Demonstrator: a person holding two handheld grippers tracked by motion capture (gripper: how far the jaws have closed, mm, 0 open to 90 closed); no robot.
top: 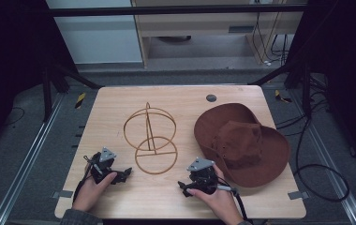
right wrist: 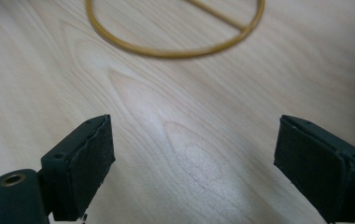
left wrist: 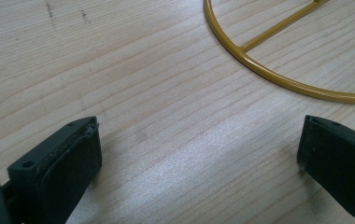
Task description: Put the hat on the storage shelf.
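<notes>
A gold wire stand [top: 150,126], made of rings on a round base, rests at the middle of the wooden table [top: 113,105]. To its right lies a brown wide-brimmed hat [top: 241,140]. My left gripper [top: 123,175] lies near the table's front left, pointing right toward the base ring [left wrist: 244,57]. It [left wrist: 199,135] is open, with bare wood between its jaws. My right gripper [top: 183,187] sits just in front of the hat's brim, pointing left. It [right wrist: 194,128] is open too, with the base ring [right wrist: 171,53] lying farther off.
A small dark round disc [top: 211,98] is set into the table near its far edge. Cables [top: 321,173] trail on the floor to the right. Dark frame posts stand at both far corners.
</notes>
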